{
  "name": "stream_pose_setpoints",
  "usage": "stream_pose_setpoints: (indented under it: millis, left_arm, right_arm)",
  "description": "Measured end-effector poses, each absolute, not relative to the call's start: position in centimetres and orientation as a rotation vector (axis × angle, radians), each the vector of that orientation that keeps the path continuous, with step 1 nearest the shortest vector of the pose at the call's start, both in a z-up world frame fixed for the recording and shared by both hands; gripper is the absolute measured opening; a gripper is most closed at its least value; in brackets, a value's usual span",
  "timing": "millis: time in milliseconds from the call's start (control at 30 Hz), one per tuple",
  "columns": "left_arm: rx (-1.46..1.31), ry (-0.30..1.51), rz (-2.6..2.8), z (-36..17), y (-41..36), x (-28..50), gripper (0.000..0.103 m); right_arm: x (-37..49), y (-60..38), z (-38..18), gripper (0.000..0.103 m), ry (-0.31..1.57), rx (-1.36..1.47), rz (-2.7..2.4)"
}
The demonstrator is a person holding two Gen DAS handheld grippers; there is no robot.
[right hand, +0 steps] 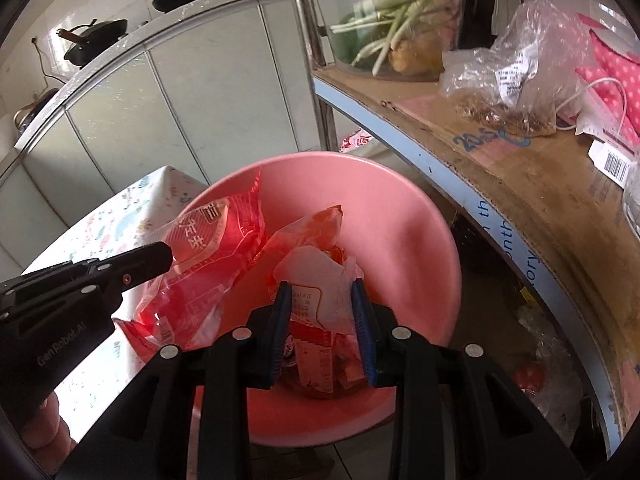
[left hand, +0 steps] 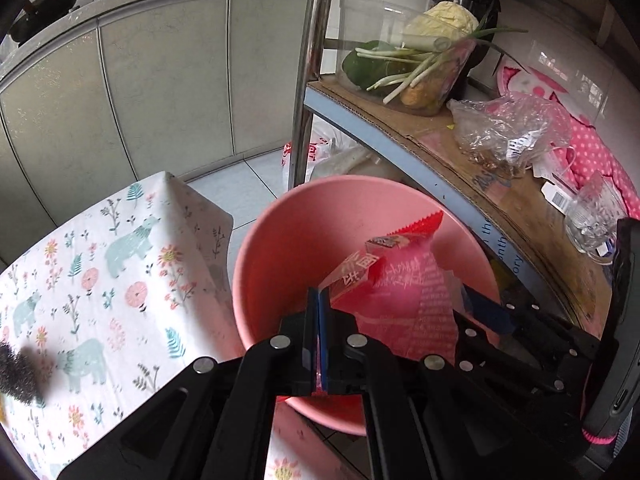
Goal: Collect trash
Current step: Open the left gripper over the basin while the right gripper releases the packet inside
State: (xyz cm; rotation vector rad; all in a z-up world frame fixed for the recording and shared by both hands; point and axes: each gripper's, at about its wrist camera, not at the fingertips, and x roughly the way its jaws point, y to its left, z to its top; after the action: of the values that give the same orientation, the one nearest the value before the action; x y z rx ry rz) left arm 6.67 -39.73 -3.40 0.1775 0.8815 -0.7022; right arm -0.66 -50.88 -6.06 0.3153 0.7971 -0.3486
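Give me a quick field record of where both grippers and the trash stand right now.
bin: pink bin on the floor between the floral-cloth table and the cardboard-lined shelf
left gripper: shut on the red transparent wrapper, held over the bin mouth
right gripper: shut on the crumpled orange and white packet, also over the bin
released: neither piece yet
bin contents: hidden behind the held trash
shelf items: clear plastic bag, vegetables in a clear container

Black grippers point(right hand: 323, 296) — blue pads point(right hand: 280, 316), silver screws, "GenRobot.AI" lettering.
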Motion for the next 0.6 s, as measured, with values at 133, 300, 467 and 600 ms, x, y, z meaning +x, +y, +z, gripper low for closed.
stream_pose_setpoints:
  millis: [133, 300, 467, 600]
  left_arm:
    - [0.177, 0.891, -0.707, -4.0, -40.4, 7.3, 0.0]
    - [0.186, 0.902, -0.712, -5.0, -41.2, 7.6, 0.0]
    - [0.186, 0.925, -0.706, -5.8, -41.4, 8.0, 0.0]
    - [0.166, 0.933, -0.697, -5.8, -41.2, 8.2, 0.005]
  right_arm:
    - [-0.2, -51.2, -6.7, 0.031, 0.809, 0.31, -0.355]
    - [0.1, -51.4, -7.3, 0.031, 0.823, 0.306, -0.36]
    - [0.3, -51.7, -7.7, 0.034, 0.821, 0.344, -0.337]
    - [0.6, -51.7, -7.8, 0.042, 0.819, 0.337, -0.331]
